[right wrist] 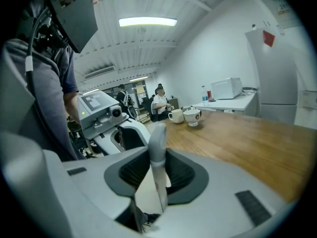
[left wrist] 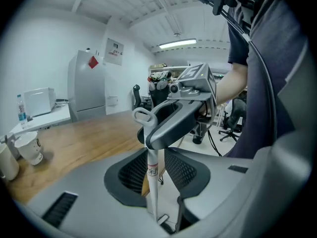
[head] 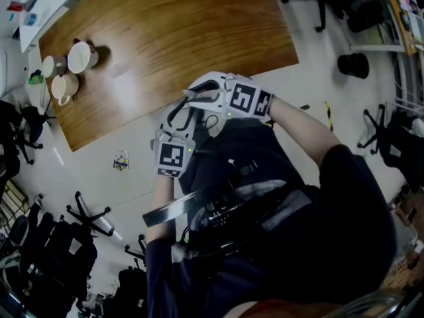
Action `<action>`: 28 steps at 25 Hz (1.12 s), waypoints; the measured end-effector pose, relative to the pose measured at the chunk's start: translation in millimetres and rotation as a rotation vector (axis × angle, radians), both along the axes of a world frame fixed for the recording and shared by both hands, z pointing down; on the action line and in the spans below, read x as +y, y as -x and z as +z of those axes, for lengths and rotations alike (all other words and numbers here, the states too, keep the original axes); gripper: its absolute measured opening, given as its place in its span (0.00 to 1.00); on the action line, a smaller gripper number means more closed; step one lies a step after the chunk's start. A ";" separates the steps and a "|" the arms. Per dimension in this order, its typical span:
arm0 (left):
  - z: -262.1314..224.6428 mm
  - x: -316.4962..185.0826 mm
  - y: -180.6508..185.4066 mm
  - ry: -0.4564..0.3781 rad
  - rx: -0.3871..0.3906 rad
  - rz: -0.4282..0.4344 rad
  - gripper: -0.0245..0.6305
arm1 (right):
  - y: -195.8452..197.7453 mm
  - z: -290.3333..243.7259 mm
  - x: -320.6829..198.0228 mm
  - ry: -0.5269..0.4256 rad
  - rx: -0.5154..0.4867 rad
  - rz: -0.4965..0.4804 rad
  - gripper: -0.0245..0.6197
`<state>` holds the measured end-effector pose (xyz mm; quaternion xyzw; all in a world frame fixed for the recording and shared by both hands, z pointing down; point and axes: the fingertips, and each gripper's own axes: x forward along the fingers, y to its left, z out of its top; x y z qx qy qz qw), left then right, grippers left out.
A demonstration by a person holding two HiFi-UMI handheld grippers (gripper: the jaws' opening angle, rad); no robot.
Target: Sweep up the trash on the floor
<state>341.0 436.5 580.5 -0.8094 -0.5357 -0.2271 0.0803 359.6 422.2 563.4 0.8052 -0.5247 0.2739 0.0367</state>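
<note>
- A white stick is held in the left claw.
- Higher up, it is gripped by the right claw.
- Cups are seen on the wooden desk.

Table is finished in satin wood; cups are glazed glossy; pole and handle are moulded in smooth plastic.

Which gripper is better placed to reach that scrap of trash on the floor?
Left, likely. The left gripper, shut on a white handle, sits nearer the trash in the head view; the right gripper is farther off.
</note>
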 end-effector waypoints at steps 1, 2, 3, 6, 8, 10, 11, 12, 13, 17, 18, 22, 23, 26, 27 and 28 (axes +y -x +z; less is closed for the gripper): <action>2.8 -8.7 -8.5 0.008 0.002 0.007 0.19 | -8.7 3.2 -8.1 0.004 -0.002 0.015 0.22; 5.4 -17.3 -16.0 0.004 0.004 0.014 0.19 | -16.1 5.6 -16.3 0.004 -0.005 0.026 0.22; 6.9 -22.2 -19.4 -0.007 0.003 0.018 0.18 | -19.1 6.4 -21.3 0.002 -0.010 0.033 0.22; 1.1 -2.4 2.5 -0.030 -0.018 0.023 0.17 | 5.7 -1.0 -2.9 0.001 -0.029 0.065 0.22; -4.0 15.1 18.3 -0.038 -0.024 0.036 0.17 | 24.0 -6.6 15.0 0.008 -0.031 0.111 0.22; -6.2 23.2 24.6 -0.047 -0.035 0.054 0.16 | 31.7 -9.9 23.8 0.016 -0.028 0.150 0.22; -7.0 27.2 25.3 -0.051 -0.041 0.065 0.16 | 32.7 -11.6 28.4 0.020 -0.022 0.169 0.22; -8.1 32.6 25.1 -0.059 -0.046 0.077 0.16 | 32.3 -13.5 34.5 0.023 -0.014 0.190 0.22; -9.6 39.4 24.5 -0.065 -0.048 0.090 0.16 | 31.3 -15.2 41.8 0.027 -0.007 0.215 0.22; -12.1 59.9 20.5 -0.003 -0.003 0.108 0.16 | 28.7 -14.2 59.3 0.047 0.006 0.317 0.22; -9.9 59.2 19.5 0.002 0.004 0.108 0.16 | 26.6 -13.0 59.6 0.051 0.011 0.336 0.22; -3.5 48.9 19.6 0.000 0.012 0.092 0.16 | 23.7 -14.2 54.0 0.066 0.025 0.372 0.24; -3.6 48.0 19.8 0.002 0.012 0.086 0.16 | 24.3 -17.6 54.2 0.069 0.032 0.376 0.24; -3.5 46.8 18.7 0.007 0.014 0.065 0.15 | 25.3 -35.5 58.3 0.061 0.074 0.384 0.25; -3.1 47.0 18.6 0.007 0.013 0.059 0.15 | 25.8 -43.7 61.5 0.049 0.098 0.391 0.25; -2.8 47.4 18.6 0.007 0.012 0.053 0.15 | 26.7 -52.9 65.1 0.033 0.122 0.401 0.24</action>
